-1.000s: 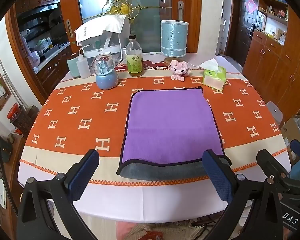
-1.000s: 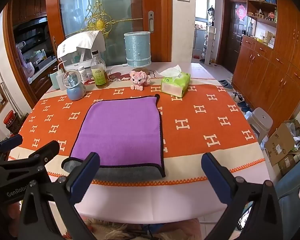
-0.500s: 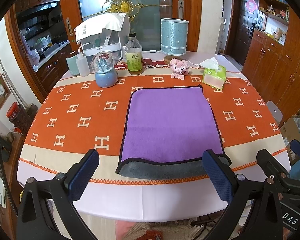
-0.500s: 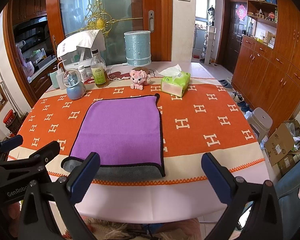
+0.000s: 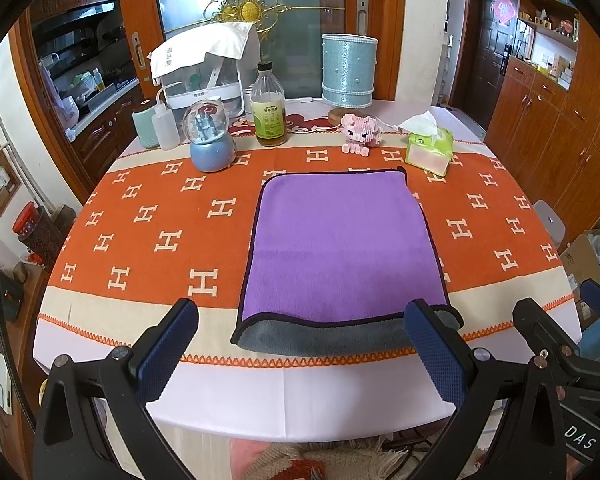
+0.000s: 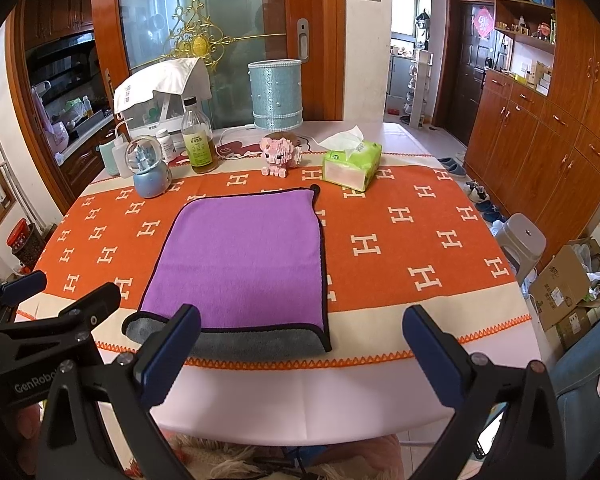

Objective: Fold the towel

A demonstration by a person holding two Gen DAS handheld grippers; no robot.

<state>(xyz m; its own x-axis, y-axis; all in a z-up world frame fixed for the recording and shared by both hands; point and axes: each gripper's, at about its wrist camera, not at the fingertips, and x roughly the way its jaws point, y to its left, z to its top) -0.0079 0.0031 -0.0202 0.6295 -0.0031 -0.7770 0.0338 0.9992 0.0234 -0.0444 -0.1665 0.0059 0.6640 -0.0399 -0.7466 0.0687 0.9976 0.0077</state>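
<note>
A purple towel (image 5: 340, 240) with black trim lies flat on the orange patterned tablecloth, its grey underside showing in a strip along the near edge (image 5: 324, 338). It also shows in the right wrist view (image 6: 244, 260). My left gripper (image 5: 300, 340) is open and empty, held above the table's near edge, in front of the towel's near edge. My right gripper (image 6: 300, 344) is open and empty, in front of the towel's near right corner. Each gripper appears at the edge of the other's view.
Along the far side stand a snow globe (image 5: 212, 140), a bottle (image 5: 269, 114), a blue cylinder lamp (image 5: 349, 72), a pink block pig (image 5: 358, 128), a green tissue pack (image 5: 428, 148) and a covered white rack (image 5: 204, 68). A stool (image 6: 520, 240) and cardboard box (image 6: 568, 284) stand right of the table.
Both grippers have drifted slightly, and the table sits a touch higher in view. The towel has not moved and both grippers stay open.
</note>
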